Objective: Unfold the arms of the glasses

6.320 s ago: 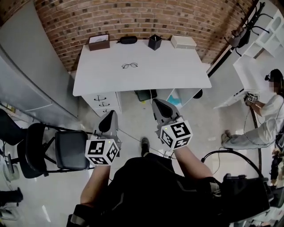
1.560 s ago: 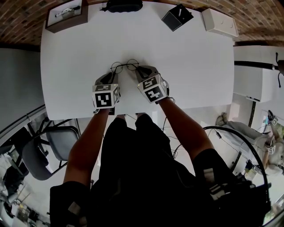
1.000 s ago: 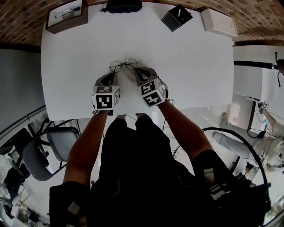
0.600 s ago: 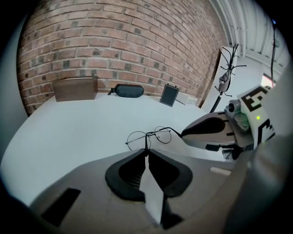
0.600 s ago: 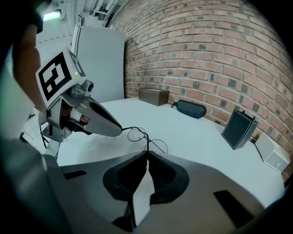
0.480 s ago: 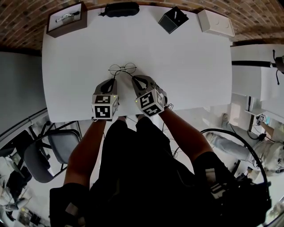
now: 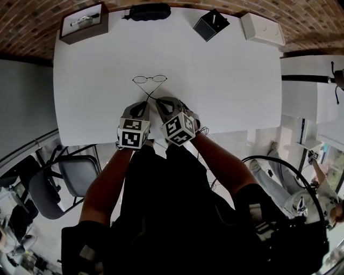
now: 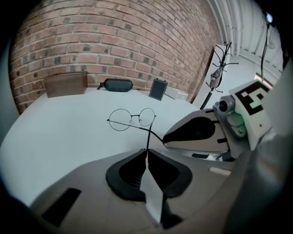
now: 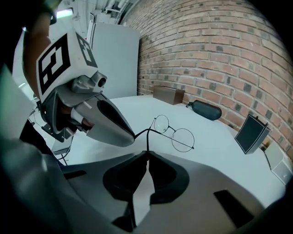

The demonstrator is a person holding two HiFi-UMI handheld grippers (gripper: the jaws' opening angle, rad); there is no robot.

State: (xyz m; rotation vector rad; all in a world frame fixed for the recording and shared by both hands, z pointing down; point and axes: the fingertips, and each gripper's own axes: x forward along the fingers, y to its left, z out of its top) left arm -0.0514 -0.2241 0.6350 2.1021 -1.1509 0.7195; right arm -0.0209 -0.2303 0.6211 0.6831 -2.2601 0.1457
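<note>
Black thin-wire, round-lensed glasses (image 7: 149, 79) stood lenses upright at mid white bench (image 7: 226, 86), 12 o'clock of the left hand-held gripper (image 7: 143, 105) and right hand-held gripper (image 7: 160, 101). Each was clamped on one arm tip; the arms crossed.

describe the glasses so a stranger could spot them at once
Find the white table against the brick wall, then its middle, just ahead of the left gripper and right gripper. The glasses are there, an arm pinched in each gripper's shut fingers: thin black wire with two round lenses, unlike the dark case and brown box at the far edge.
</note>
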